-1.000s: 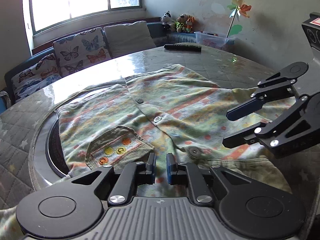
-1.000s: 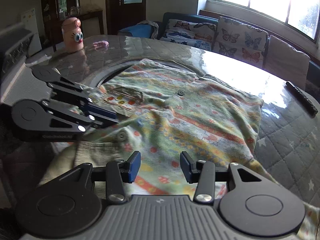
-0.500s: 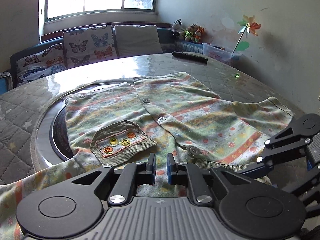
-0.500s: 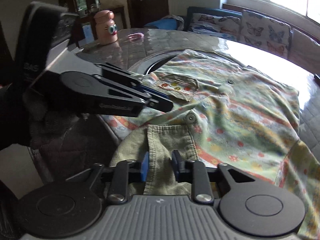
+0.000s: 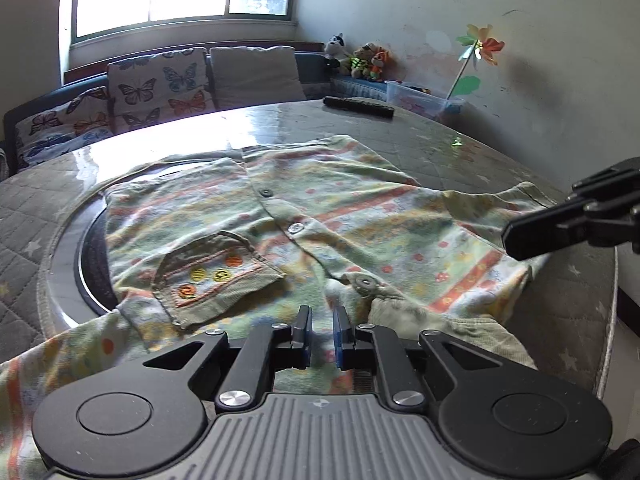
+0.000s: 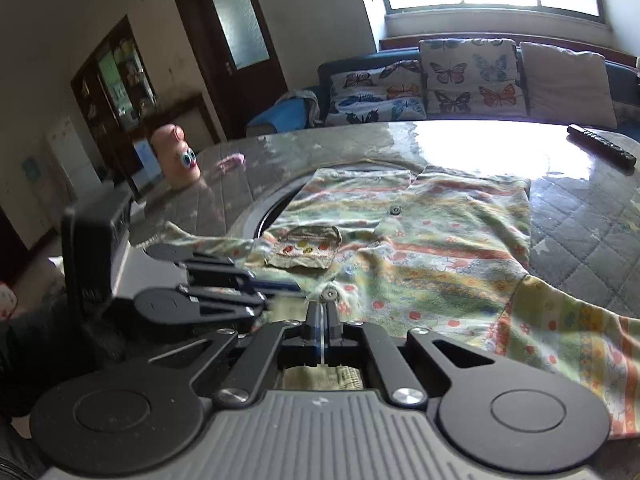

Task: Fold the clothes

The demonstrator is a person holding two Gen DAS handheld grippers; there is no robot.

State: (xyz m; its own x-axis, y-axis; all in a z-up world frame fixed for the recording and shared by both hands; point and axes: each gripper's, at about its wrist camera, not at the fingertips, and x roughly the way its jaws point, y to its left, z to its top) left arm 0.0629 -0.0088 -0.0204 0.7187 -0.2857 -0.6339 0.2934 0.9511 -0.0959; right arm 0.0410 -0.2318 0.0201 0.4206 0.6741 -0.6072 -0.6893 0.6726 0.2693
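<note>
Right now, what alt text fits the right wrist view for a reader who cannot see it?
The right gripper, jaws nearly closed, pinches the near edge of a striped, dotted shirt spread on a round table. The left gripper reaches in from the left; a remote lies at the far edge.

A shirt lies mid-frame on the table. A remote sits behind it, upper centre. Cushions line the upper left.

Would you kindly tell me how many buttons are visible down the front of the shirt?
3: top button near the collar, middle button beside the pocket, bottom button near the hem. Folds may hide others.
</note>
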